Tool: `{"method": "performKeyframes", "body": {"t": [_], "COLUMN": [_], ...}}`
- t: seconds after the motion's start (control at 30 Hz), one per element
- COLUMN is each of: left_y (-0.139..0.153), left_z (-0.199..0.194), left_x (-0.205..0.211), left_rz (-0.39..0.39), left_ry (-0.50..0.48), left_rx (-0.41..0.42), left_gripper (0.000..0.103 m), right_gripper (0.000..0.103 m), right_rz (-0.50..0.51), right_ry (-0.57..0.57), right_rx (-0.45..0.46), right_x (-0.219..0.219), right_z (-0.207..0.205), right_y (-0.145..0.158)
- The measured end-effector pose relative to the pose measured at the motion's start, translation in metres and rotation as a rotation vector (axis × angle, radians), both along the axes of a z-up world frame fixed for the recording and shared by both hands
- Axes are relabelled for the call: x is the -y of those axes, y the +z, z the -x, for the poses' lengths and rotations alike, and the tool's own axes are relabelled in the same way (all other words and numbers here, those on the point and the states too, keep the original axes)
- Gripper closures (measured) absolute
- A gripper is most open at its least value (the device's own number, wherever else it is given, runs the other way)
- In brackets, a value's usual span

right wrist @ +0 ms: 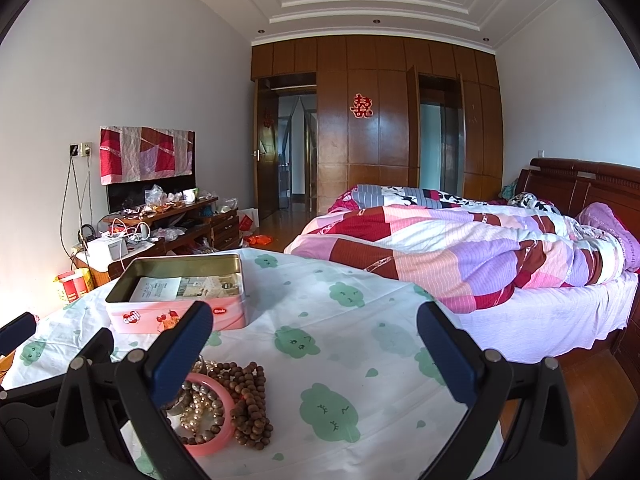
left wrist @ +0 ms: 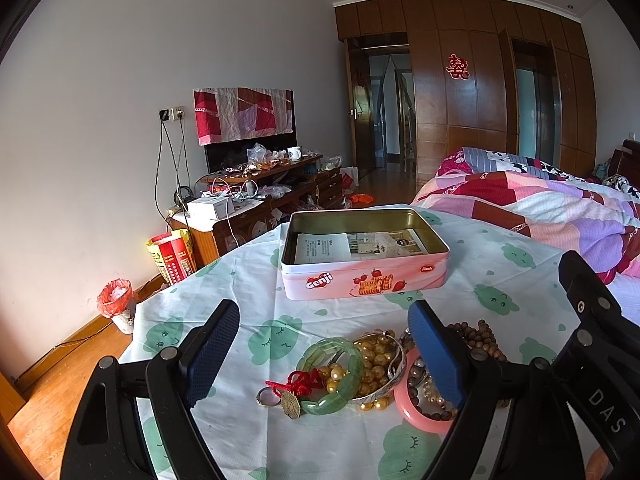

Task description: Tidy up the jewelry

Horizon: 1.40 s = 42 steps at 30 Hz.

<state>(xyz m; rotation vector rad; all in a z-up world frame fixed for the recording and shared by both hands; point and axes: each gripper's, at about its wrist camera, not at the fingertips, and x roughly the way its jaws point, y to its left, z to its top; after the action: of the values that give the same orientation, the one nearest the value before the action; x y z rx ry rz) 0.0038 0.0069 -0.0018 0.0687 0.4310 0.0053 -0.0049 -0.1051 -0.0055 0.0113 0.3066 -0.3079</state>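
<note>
Reading "Genji" on the pink tin [left wrist: 362,280], lid off.

A patchwork pink, red and lilac quilt [right wrist: 460,256] lies heaped on the bed. A cluttered dark wooden cabinet [left wrist: 276,188] stands along the white wall, with a red-lined waste bin [left wrist: 116,304] on the wooden floor nearby.
</note>
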Motion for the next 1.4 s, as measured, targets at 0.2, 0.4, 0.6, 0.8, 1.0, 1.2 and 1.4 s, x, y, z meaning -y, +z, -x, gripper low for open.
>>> {"method": "performKeyframes", "body": {"t": [0.2, 0.4, 0.6, 0.8, 1.0, 1.2, 1.4], "left_y": [-0.001, -0.013, -0.028, -0.037, -0.036, -0.025, -0.024], "left_z": [-0.003, -0.020, -0.030, -0.033, -0.028, -0.015, -0.011], "left_x": [-0.004, -0.009, -0.016, -0.036, -0.062, -0.079, -0.070], "left_rz": [0.000, 0.022, -0.001, -0.009, 0.019, 0.079, 0.066], "left_ry": [-0.002, -0.014, -0.034, -0.047, -0.065, -0.129, -0.204], "left_rx": [-0.020, -0.148, -0.242, -0.298, -0.312, -0.268, -0.249], "left_gripper": [0.016, 0.016, 0.017, 0.017, 0.017, 0.017, 0.017], "right_gripper": [0.000, 0.000, 0.000, 0.022, 0.046, 0.046, 0.046], "right_rz": [-0.027, -0.082, -0.166, -0.221, -0.288, -0.260, -0.265], "right_ry": [0.016, 0.062, 0.112, 0.170, 0.251, 0.336, 0.376], "right_rx": [-0.031, -0.086, -0.175, -0.298, -0.421, -0.446, -0.465], "right_x": [0.005, 0.012, 0.031, 0.050, 0.058, 0.042, 0.035], "right_z": [-0.005, -0.013, -0.027, -0.036, -0.041, -0.040, -0.039], "right_y": [-0.004, -0.007, -0.011, -0.021, -0.034, -0.034, -0.037]}}
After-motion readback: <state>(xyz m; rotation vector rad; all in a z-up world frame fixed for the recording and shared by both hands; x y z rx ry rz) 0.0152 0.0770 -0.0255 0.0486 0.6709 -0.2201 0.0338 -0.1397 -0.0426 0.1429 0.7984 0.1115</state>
